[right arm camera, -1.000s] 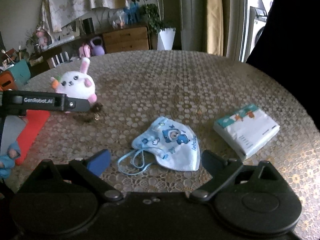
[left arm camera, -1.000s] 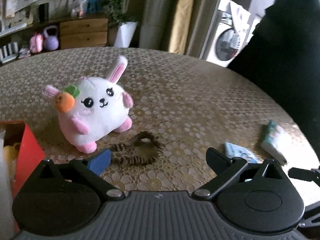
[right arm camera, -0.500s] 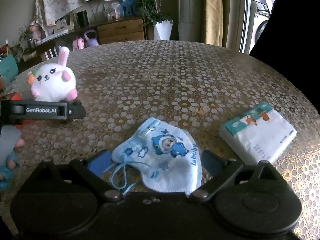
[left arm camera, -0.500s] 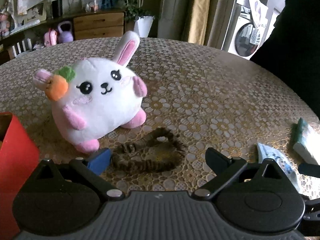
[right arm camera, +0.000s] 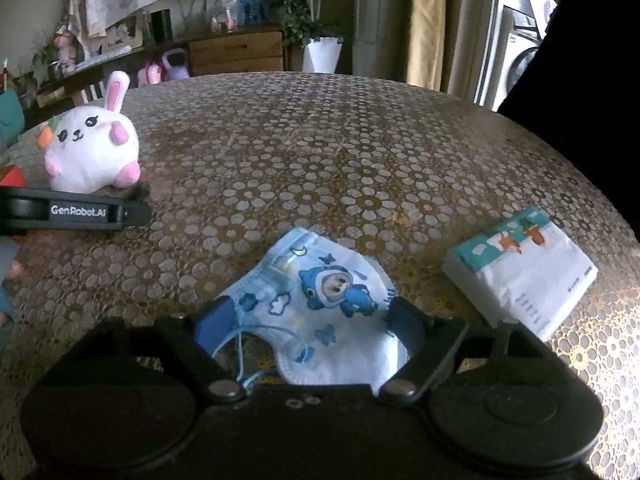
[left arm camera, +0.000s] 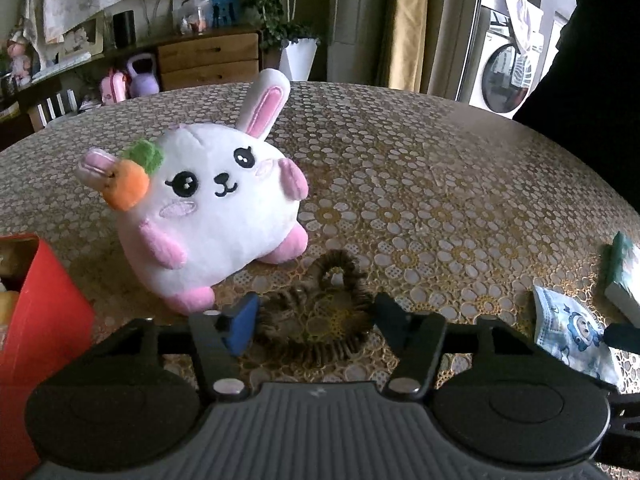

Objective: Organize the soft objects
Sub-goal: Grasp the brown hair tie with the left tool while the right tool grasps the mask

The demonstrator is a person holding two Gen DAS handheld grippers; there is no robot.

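Observation:
A brown scrunchie [left arm camera: 320,312] lies on the table between the fingers of my left gripper [left arm camera: 316,314]. Its jaws are closing, and both pads touch the scrunchie's ends and squeeze it. Just behind it stands a white-and-pink bunny plush [left arm camera: 208,204] with a carrot, also seen as the bunny [right arm camera: 90,152] in the right wrist view. A blue cartoon face mask [right arm camera: 316,304] lies flat between the fingers of my right gripper [right arm camera: 312,318]. Those jaws are closing too, with the pads at the mask's edges and no clear squeeze.
A red box [left arm camera: 40,320] stands at the left edge. A white tissue pack [right arm camera: 520,272] lies right of the mask. A left gripper finger [right arm camera: 80,212] reaches in beside the bunny. The patterned round table [left arm camera: 440,200] stretches back; a person in dark clothing [left arm camera: 600,80] is at the right.
Both grippers came down closer to the table, then held still. The left jaws narrowed onto the scrunchie, shortening it. The right jaws narrowed toward the mask's edges.

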